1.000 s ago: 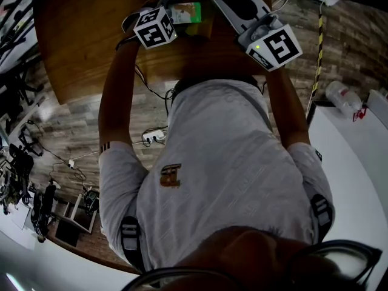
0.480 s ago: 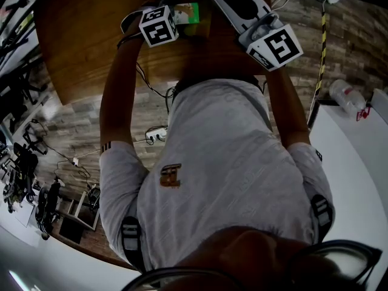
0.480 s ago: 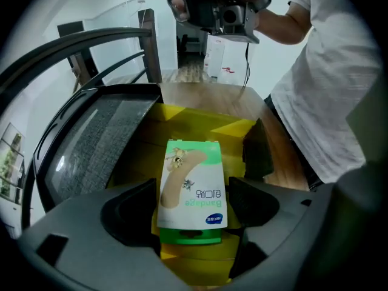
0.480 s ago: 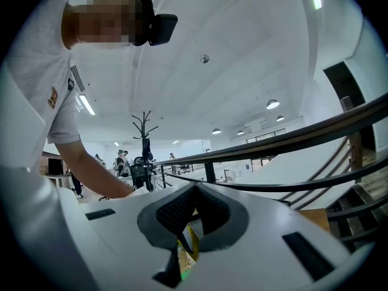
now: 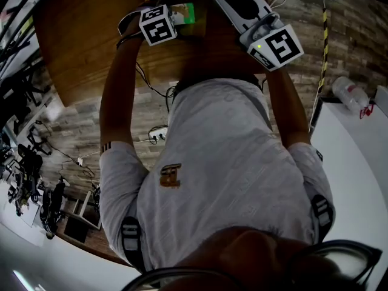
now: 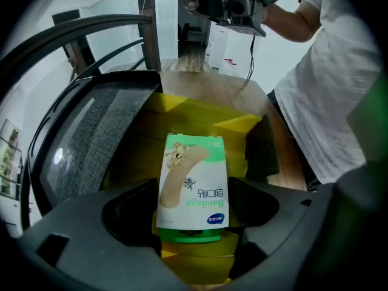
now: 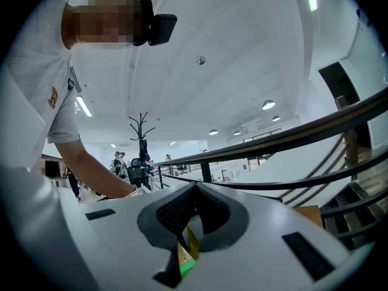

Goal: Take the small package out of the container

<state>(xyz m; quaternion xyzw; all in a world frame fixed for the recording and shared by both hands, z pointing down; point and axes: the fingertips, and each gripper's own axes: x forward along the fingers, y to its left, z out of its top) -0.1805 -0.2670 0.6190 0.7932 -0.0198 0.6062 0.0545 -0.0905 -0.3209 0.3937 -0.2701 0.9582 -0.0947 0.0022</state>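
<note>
Green-and-white package (image 6: pixel 193 183), yellow container (image 6: pixel 233 125)

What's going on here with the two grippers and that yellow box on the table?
A person is working two hand-held grippers at a brown wooden table. The left gripper is clamped on a small green-and-white cardboard bandage box, held over the open yellow container. The right gripper is shut and empty, off to the side.

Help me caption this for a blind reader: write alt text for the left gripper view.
The left gripper has its dark jaws clamped on a small green-and-white bandage package, with an open yellow container just beyond it on a wooden table. A person in a white shirt stands at the right.
</note>
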